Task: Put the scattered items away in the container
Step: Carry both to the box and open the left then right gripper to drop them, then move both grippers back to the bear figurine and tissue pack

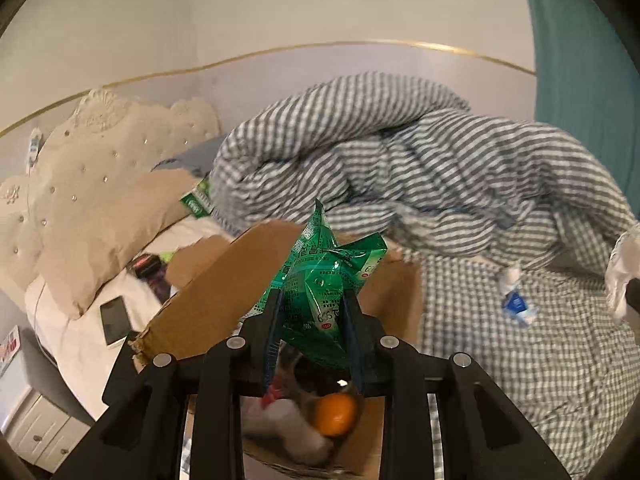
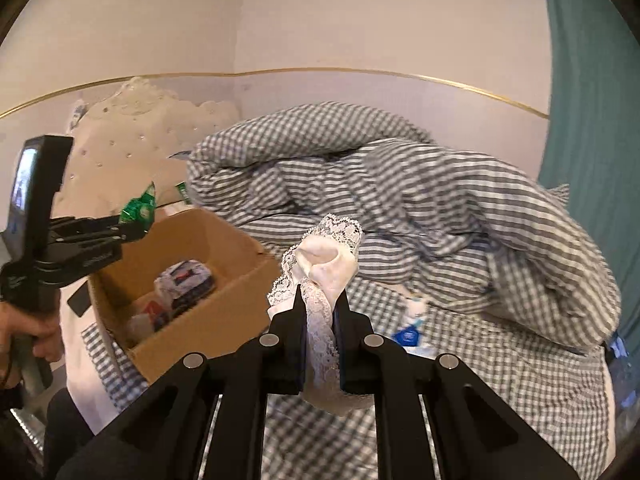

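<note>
Your left claw [image 1: 316, 300] is pinching a green snack packet [image 1: 328, 276], held above the open cardboard box [image 2: 192, 320] on the bed. Your right claw [image 2: 319, 300] is clamped on a lace-trimmed white cloth [image 2: 328, 268]. A blue-white wrapper [image 2: 410, 334] lies on the checked sheet at 2 o'clock.

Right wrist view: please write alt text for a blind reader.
The right tool grips a white lace-trimmed cloth above a grey checked bed sheet. To its left, the left tool holds a crumpled green foil packet over an open brown cardboard box.
</note>
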Demonstrator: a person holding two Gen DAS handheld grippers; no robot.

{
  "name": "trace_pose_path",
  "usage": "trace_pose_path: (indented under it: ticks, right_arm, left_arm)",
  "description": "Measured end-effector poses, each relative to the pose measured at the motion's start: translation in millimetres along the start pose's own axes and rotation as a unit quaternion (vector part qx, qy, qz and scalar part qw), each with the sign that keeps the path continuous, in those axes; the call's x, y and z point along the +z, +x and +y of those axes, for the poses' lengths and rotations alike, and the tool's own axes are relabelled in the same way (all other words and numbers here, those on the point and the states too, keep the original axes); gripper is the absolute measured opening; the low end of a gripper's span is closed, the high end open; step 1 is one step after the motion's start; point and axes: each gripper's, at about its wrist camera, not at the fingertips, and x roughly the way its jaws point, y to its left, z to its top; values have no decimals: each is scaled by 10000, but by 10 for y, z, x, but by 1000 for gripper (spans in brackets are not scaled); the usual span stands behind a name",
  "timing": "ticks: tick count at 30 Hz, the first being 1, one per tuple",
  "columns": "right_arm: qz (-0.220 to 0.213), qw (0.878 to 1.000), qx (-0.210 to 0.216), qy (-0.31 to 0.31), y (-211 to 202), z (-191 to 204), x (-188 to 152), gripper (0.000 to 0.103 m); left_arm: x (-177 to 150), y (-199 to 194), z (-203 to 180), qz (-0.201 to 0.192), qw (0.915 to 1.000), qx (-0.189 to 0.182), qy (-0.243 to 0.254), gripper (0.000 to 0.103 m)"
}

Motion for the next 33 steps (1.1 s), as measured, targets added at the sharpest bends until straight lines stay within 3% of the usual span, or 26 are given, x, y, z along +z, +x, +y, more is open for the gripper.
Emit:
trace_pose_path:
  ticks: [5, 9, 11, 12, 13, 22, 29, 30, 31, 32, 33]
  right_arm:
    - [46, 9996, 263, -119, 297, 276, 125, 10]
    - [84, 9984, 488, -279, 557, 496, 271, 10]
    - [109, 9980, 546, -301, 649, 569, 312, 10]
    - [143, 9977, 600, -283, 708, 603, 341, 10]
    - [165, 9975, 635, -264, 745, 628, 357, 10]
    - [492, 9933, 1032, -173, 1150, 911, 390, 10]
    - [730, 9881, 1316, -331, 1459, 1248, 377, 14]
    - [824, 9858, 1418, -357, 1517, 1305, 373, 19]
    - [888, 9844, 1476, -364, 1562, 1325, 376, 41]
    - [950, 9833, 1505, -367, 1596, 1360, 373, 76]
    - [919, 9845, 1448, -373, 1600, 1381, 368, 91]
  left_arm:
    - [-74, 258, 241, 174, 9997, 141, -61, 29]
    - [-104, 440, 355, 372, 9993, 48, -95, 33]
    - [-99, 513, 391, 422, 9991, 4, -92, 56]
    - [-98, 532, 406, 418, 9991, 20, -97, 87]
    - [-97, 534, 429, 352, 9992, 123, -116, 103]
    - [-84, 317, 666, -183, 9993, 337, -7, 103]
    - [-14, 160, 825, -308, 9987, 395, -7, 103]
    - [-6, 146, 850, -295, 9988, 399, -16, 103]
    - [4, 133, 880, -272, 9988, 410, -8, 103]
    - [8, 123, 895, -272, 9987, 441, -1, 103]
    - [16, 98, 929, -293, 9984, 488, -1, 103]
